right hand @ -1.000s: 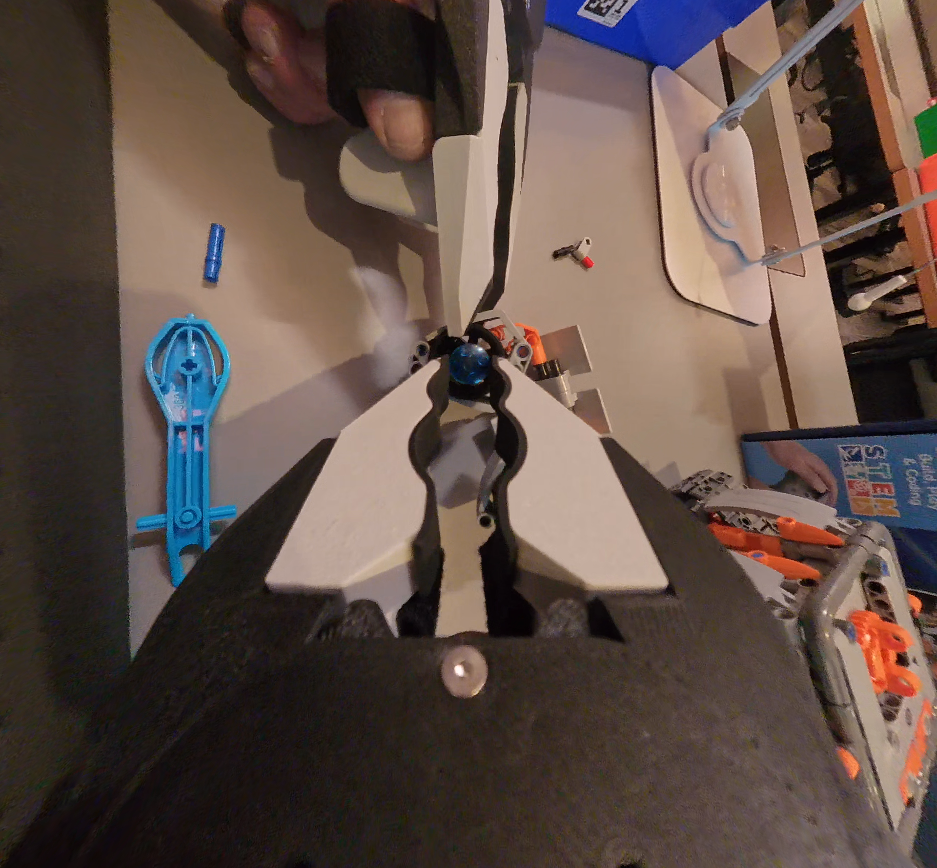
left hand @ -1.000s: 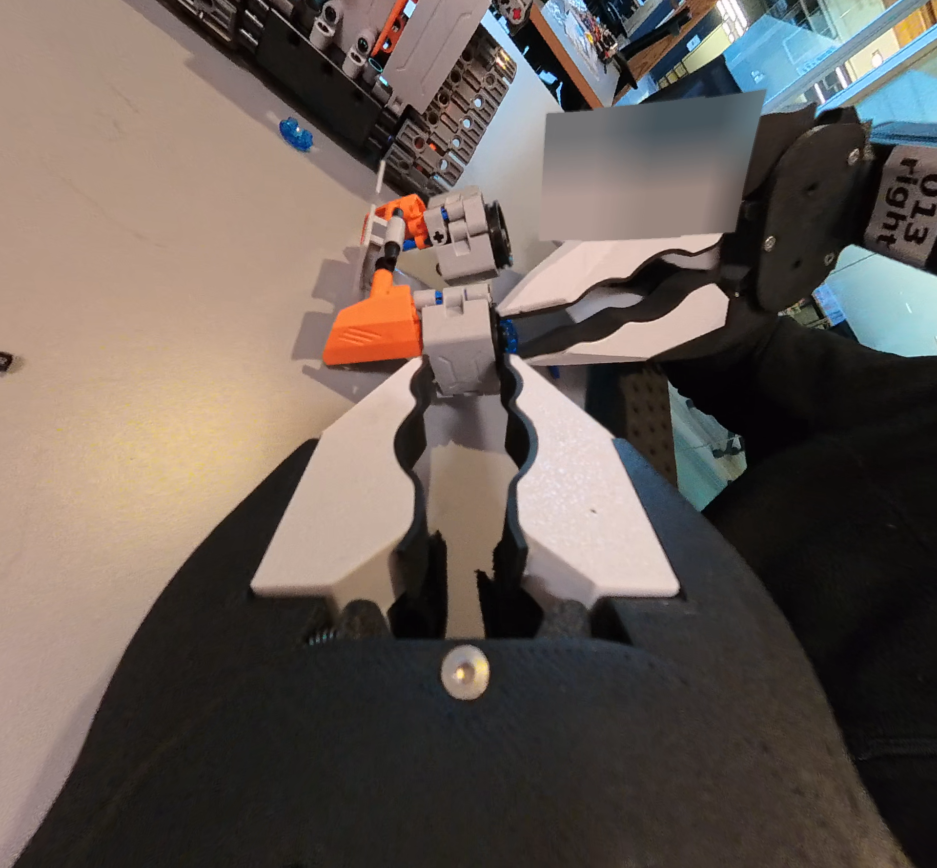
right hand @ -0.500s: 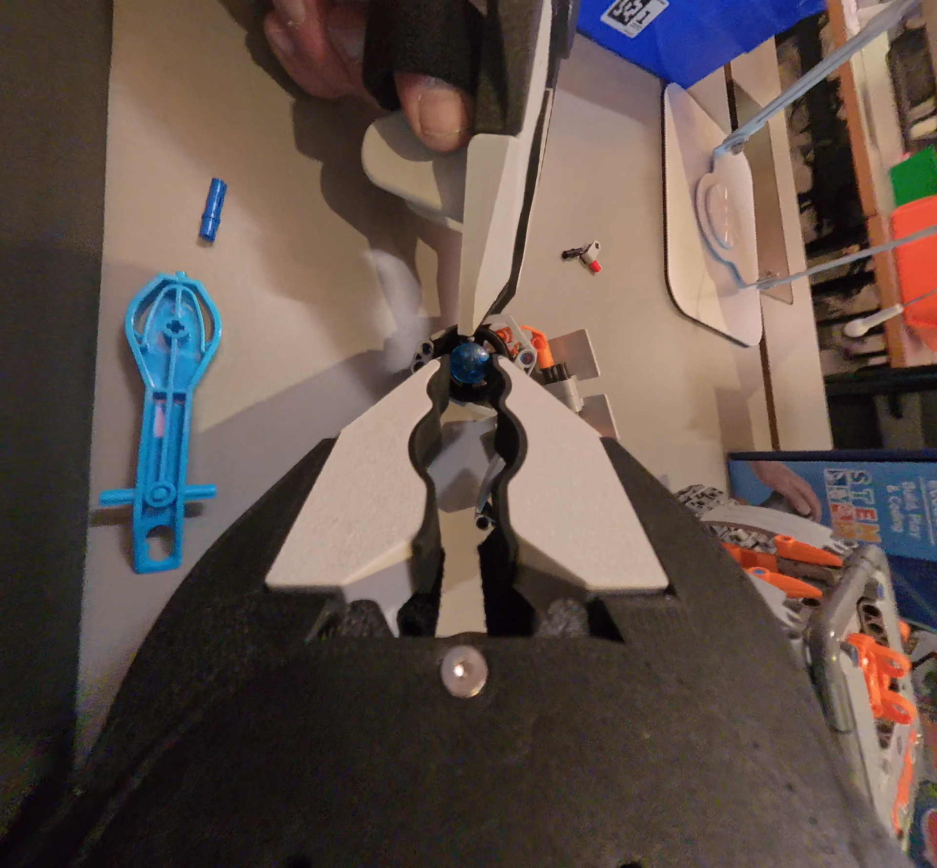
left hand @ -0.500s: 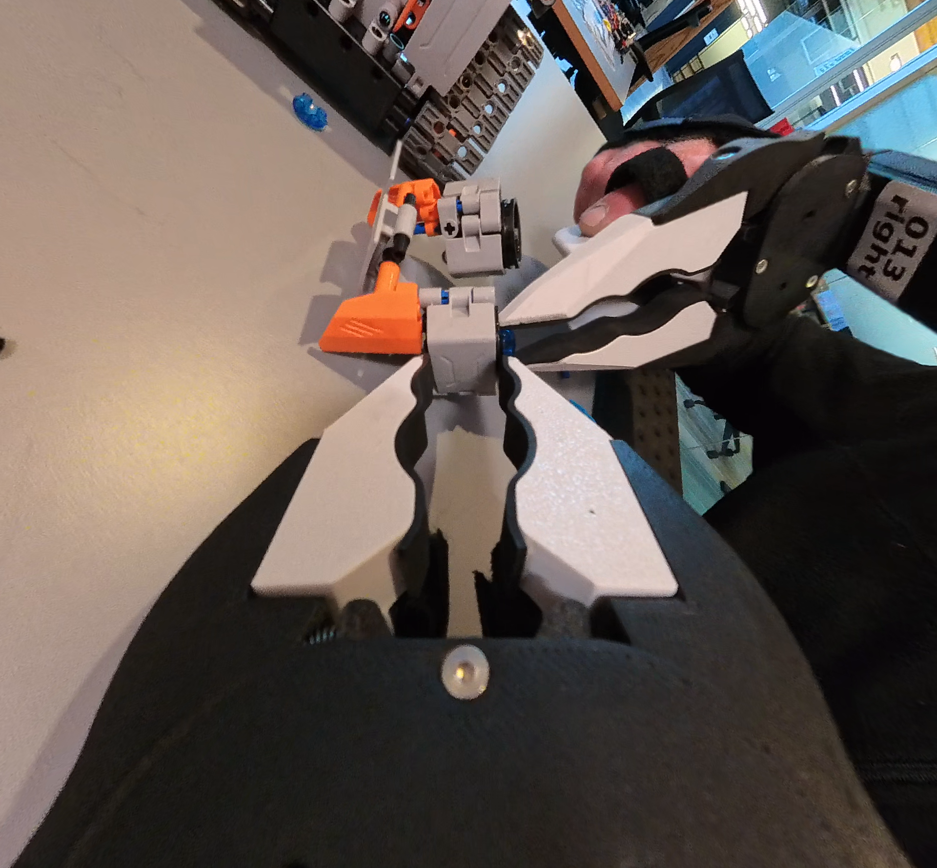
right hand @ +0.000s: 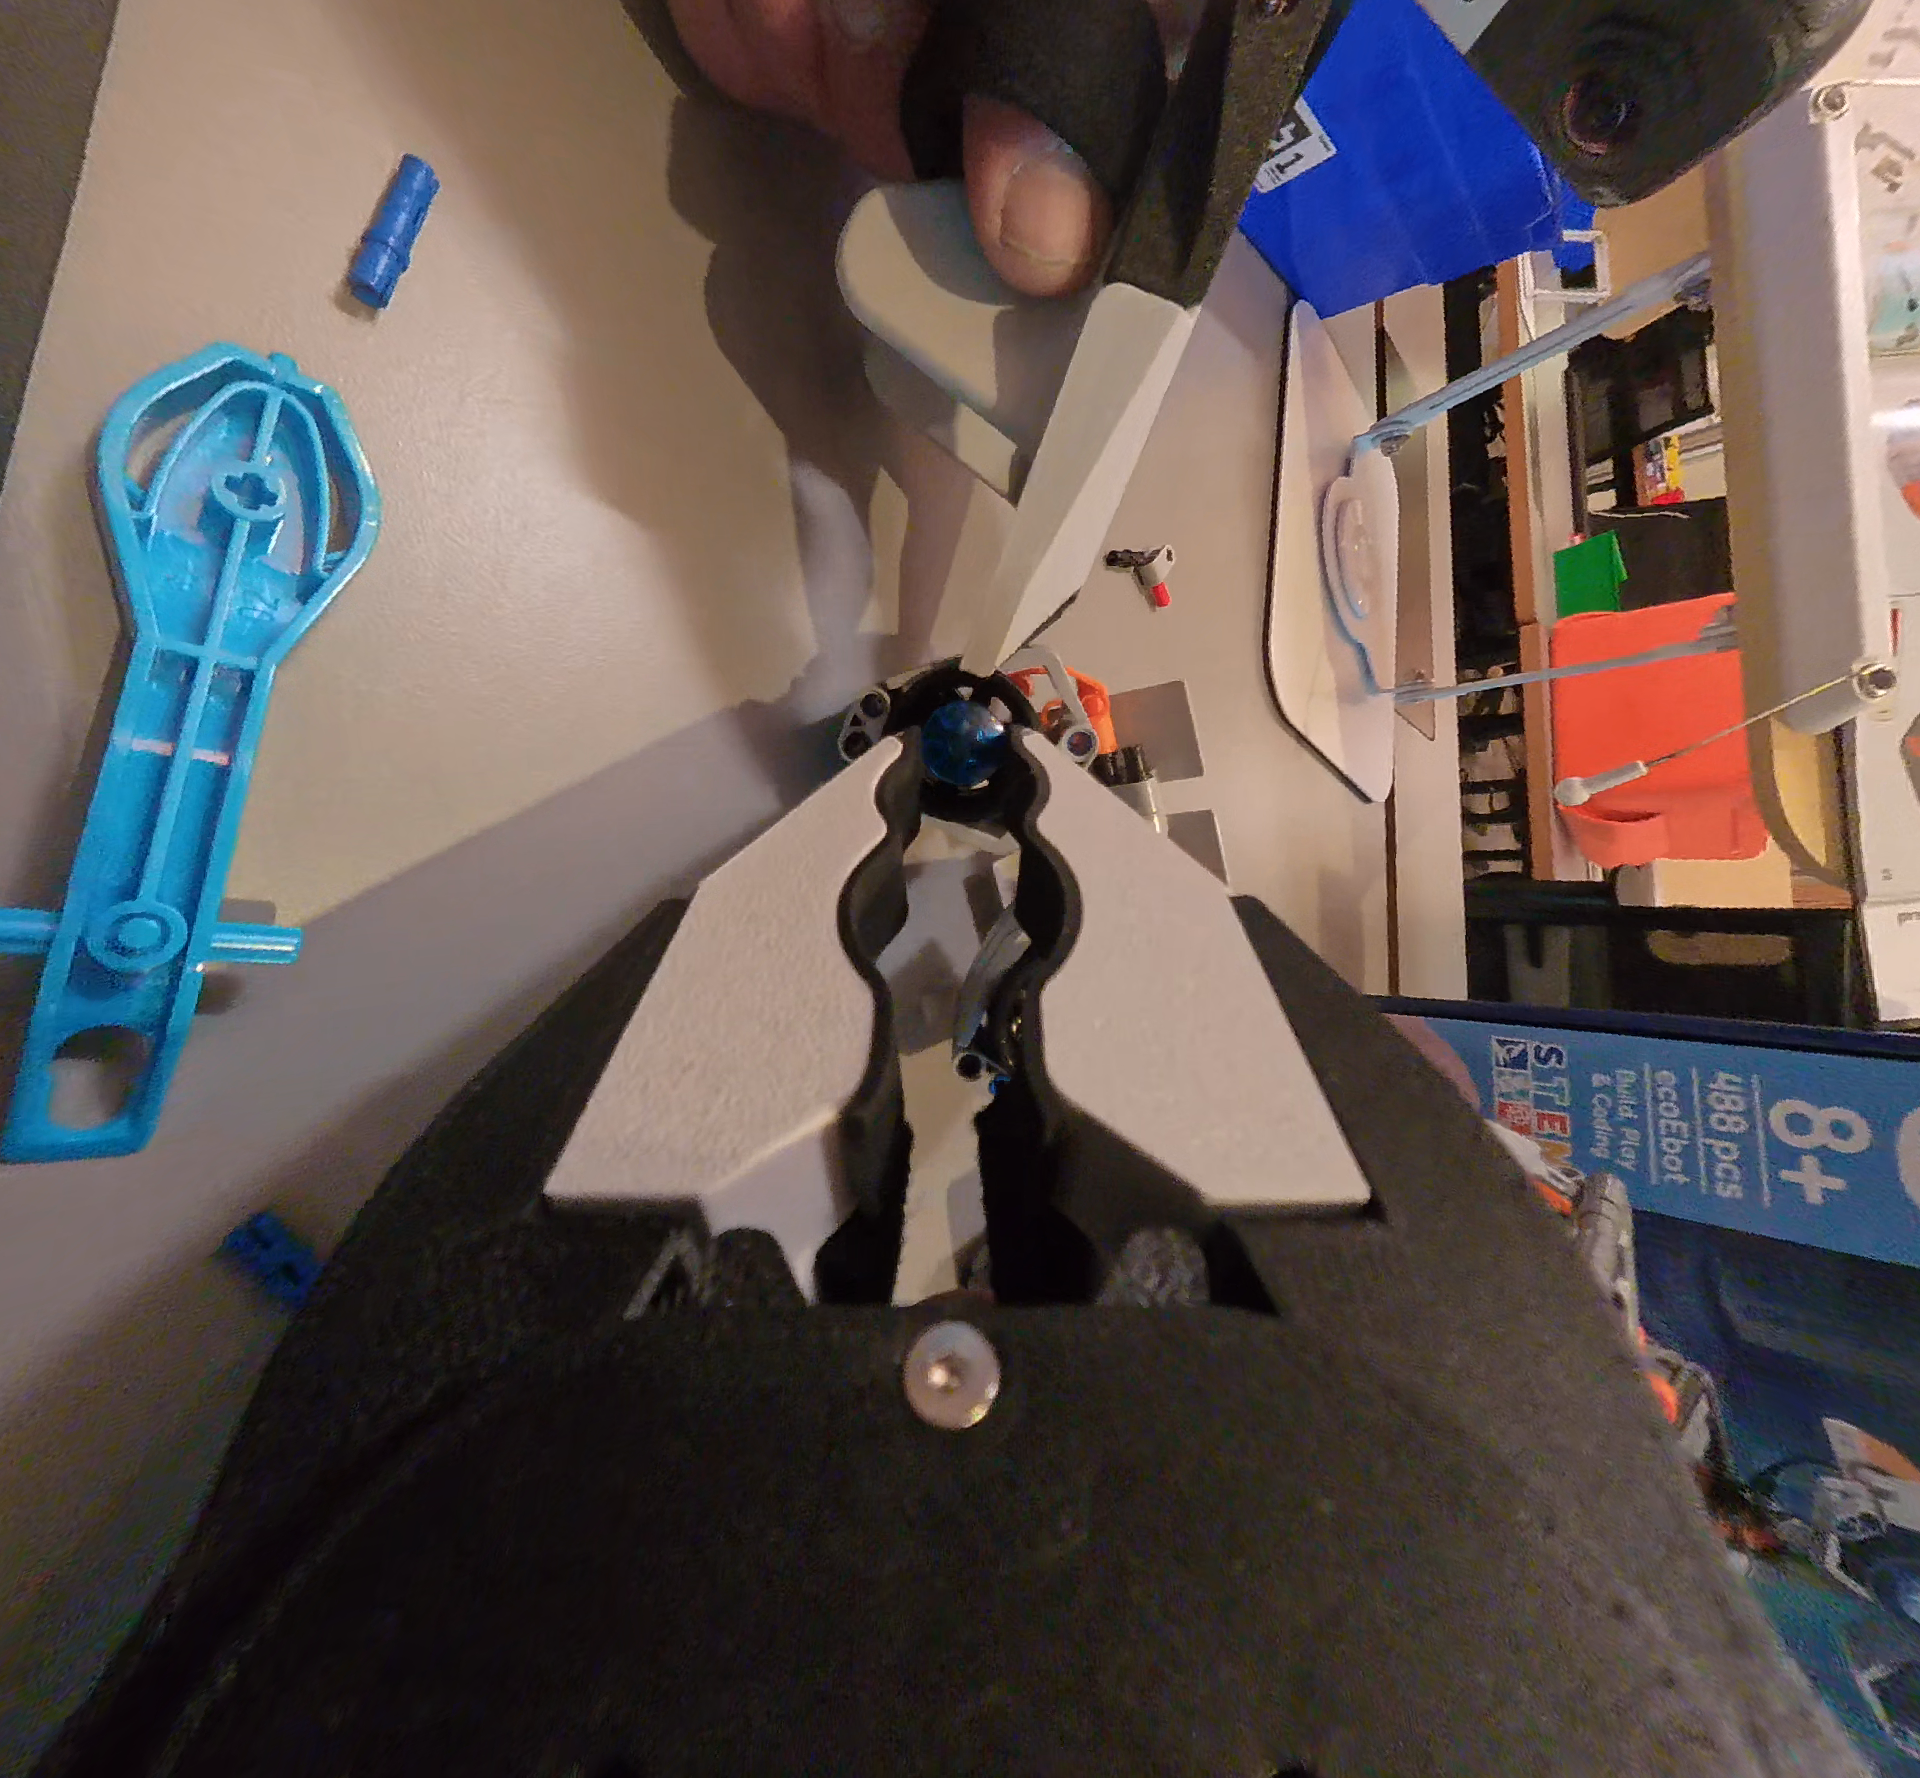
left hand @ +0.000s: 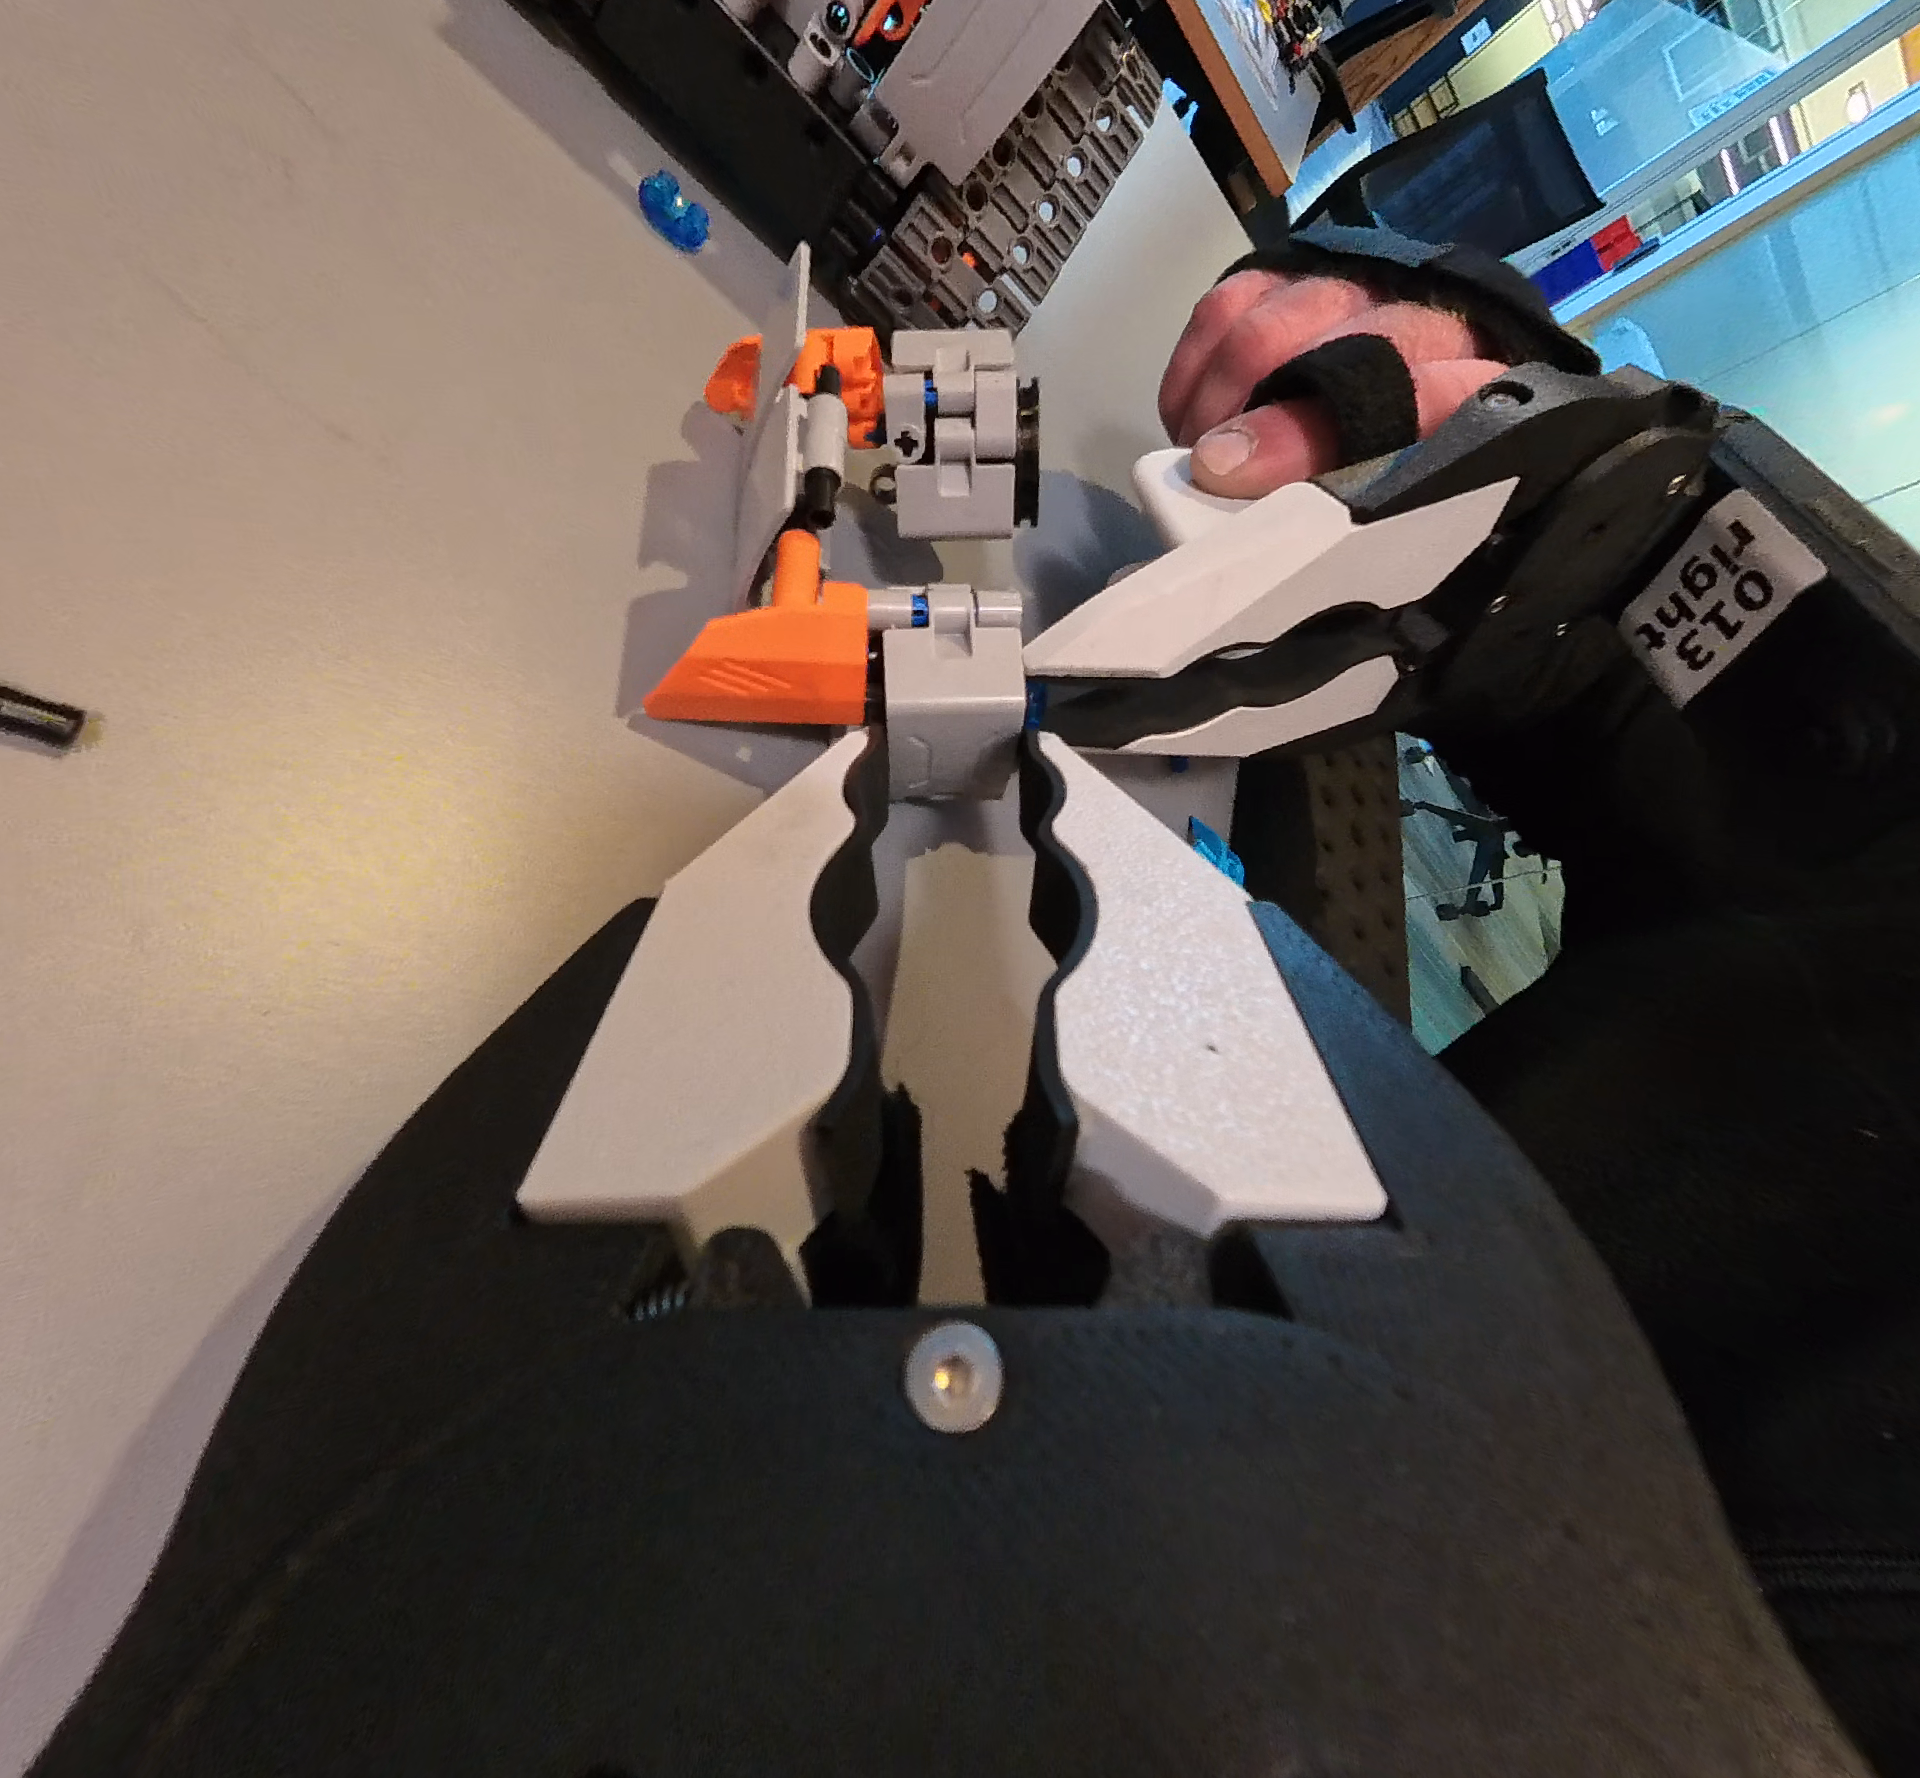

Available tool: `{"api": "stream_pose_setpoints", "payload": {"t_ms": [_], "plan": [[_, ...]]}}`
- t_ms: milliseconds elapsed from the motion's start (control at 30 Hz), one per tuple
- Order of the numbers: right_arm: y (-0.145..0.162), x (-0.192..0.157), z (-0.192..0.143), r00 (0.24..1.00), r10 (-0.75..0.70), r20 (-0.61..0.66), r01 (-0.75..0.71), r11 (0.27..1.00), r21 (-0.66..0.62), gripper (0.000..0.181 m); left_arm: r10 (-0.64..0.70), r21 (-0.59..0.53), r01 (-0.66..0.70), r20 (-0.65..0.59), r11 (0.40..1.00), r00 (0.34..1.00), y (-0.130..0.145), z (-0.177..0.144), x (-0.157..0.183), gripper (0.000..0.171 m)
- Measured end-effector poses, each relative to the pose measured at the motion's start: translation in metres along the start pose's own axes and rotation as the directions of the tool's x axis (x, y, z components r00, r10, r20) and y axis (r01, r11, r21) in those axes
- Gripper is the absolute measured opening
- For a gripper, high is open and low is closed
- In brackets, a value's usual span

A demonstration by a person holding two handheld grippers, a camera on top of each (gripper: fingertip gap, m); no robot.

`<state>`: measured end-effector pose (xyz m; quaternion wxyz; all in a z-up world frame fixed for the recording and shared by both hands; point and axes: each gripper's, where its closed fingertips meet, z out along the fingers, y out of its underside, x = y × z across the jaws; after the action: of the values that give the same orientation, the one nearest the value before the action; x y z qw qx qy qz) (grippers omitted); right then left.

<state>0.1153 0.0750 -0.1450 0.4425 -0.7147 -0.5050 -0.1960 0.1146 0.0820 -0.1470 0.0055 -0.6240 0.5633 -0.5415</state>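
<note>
1. At the far left of the right wrist view a light blue plastic tool (right hand: 187, 689) lies flat on the beige table (right hand: 540, 523), with a small blue pin (right hand: 393, 230) beyond it; both sit well apart from the work, leaving bare table between.
2. The left gripper (left hand: 948, 754) is closed narrow on the grey block (left hand: 948, 689) of a small toy assembly (left hand: 873, 533) of grey and orange snap-together parts, held near the middle of both views.
3. I judge the assembly light and rigid, but its pinned joints look likely to pop apart if twisted. The square grey block gives the flattest faces for a hold; the orange wedge (left hand: 764, 663) is sloped and probably slippery.
4. The right gripper (right hand: 961, 741) comes in from the right, its tips pinched on a small blue stud (right hand: 958, 736) at the block's right side, touching the left gripper's tips.
5. Room is tight there: a person's hand (left hand: 1268, 388) sits just right of the assembly, and a large grey and orange model (left hand: 883, 14) stands along the far edge.
6. Farther right, a blue box (right hand: 1704, 1126) lies near the table's edge.
</note>
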Motion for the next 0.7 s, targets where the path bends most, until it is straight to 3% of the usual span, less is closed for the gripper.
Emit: {"api": "stream_pose_setpoints", "payload": {"t_ms": [367,400,433,467,700], "plan": [[0.005,0.001,0.003,0.994,0.101,0.035,-0.102,0.994,0.045,0.013,0.011,-0.005,-0.011,0.000,1.000,1.000,-0.001,0.000,-0.001,0.021],[0.007,0.001,0.003,0.992,0.121,0.041,-0.123,0.991,0.045,0.013,0.011,-0.005,-0.011,-0.001,1.000,1.000,-0.001,0.000,-0.001,0.020],[0.014,-0.001,0.005,0.991,0.124,0.051,-0.125,0.992,0.018,0.013,0.016,0.001,-0.016,-0.001,1.000,1.000,-0.002,-0.002,-0.002,0.004],[0.021,-0.007,0.009,0.991,0.113,0.072,-0.113,0.994,-0.011,0.013,0.014,0.014,-0.014,-0.004,1.000,1.000,-0.003,-0.002,-0.001,0.001],[0.020,-0.010,0.011,0.984,0.140,0.112,-0.139,0.990,-0.018,0.013,0.119,0.009,-0.120,0.034,0.993,0.992,-0.001,-0.005,0.001,0.003]]}}
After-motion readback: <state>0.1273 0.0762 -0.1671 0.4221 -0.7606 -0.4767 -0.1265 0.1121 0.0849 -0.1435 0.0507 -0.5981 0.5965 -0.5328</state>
